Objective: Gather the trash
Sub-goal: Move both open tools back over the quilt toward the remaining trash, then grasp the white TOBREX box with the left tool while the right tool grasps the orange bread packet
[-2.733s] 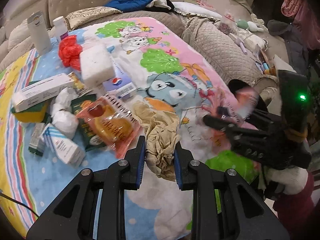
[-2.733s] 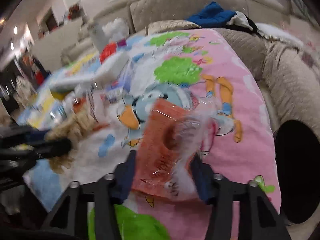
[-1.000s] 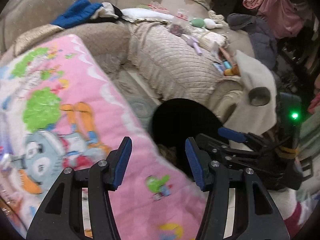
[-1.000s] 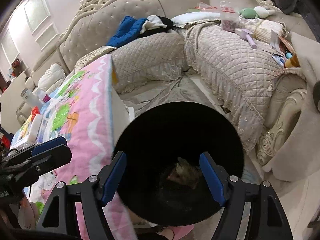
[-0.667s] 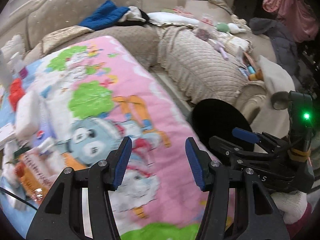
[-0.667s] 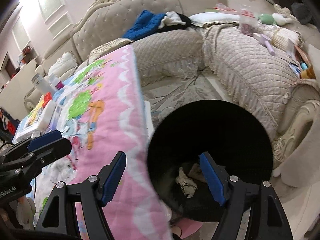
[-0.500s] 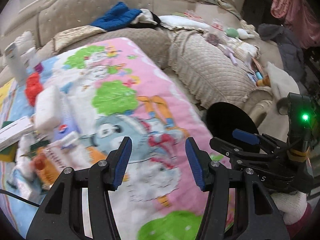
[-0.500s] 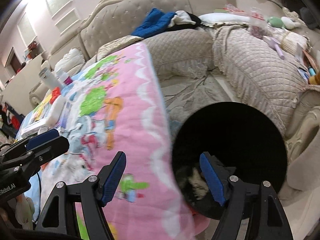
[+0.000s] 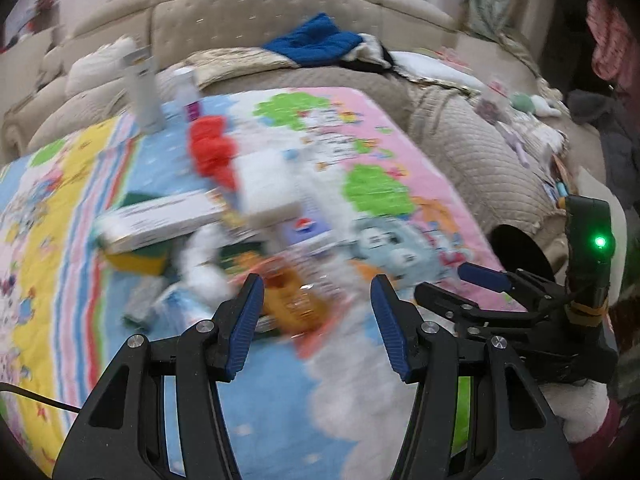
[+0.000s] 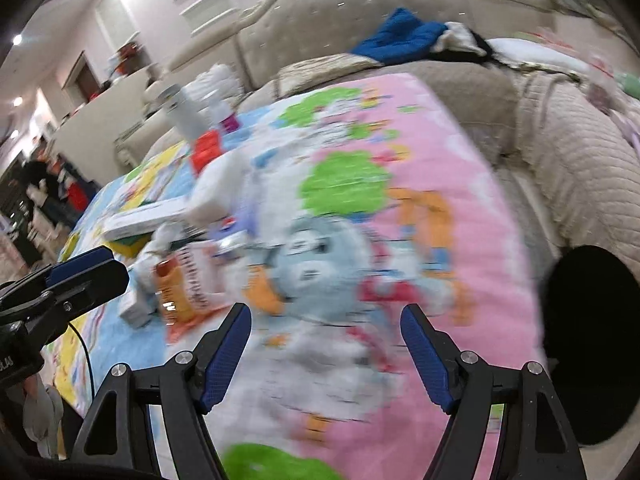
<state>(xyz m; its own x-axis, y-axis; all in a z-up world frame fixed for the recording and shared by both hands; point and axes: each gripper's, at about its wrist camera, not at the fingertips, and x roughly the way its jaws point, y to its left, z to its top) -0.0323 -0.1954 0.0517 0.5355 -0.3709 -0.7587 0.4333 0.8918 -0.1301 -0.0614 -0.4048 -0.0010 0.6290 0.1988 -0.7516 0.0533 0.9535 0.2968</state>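
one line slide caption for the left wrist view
Open left gripper above blurred orange snack wrapper on the cartoon-print blanket, open right gripper alongside.

Soft printed cloth blanket (image 9: 380,184), quilted matt beige sofa upholstery (image 9: 480,152), glossy crinkled plastic snack wrapper (image 9: 296,300).

Soft indoor light, ceiling spots upper left, heavy motion blur, fisheye-dark corners.

cartoon blanket (image 9: 384,148), littered wrappers (image 9: 296,304), boxes (image 9: 160,220)
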